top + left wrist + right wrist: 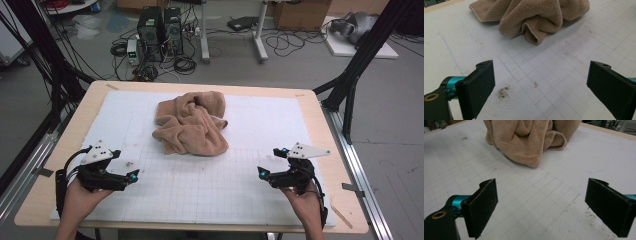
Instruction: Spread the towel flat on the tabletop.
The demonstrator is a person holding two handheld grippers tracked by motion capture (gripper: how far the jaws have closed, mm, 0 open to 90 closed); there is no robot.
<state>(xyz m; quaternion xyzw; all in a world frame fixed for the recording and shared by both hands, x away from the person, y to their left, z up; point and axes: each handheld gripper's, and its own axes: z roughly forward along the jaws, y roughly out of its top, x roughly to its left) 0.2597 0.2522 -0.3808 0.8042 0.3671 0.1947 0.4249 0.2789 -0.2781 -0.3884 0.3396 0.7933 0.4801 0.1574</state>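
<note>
The tan towel lay crumpled in a heap on the white gridded mat, in the middle toward the table's far edge, with folds and a hem edge showing on its near side. Nothing had been straightened or folded as far as the pictures showed; handling appeared not yet begun. The left gripper rested near the near-left corner and the right gripper near the near-right corner, both well apart from the cloth. Each had its jaws spread wide with nothing between them. All of the work seemed left to do.
</note>
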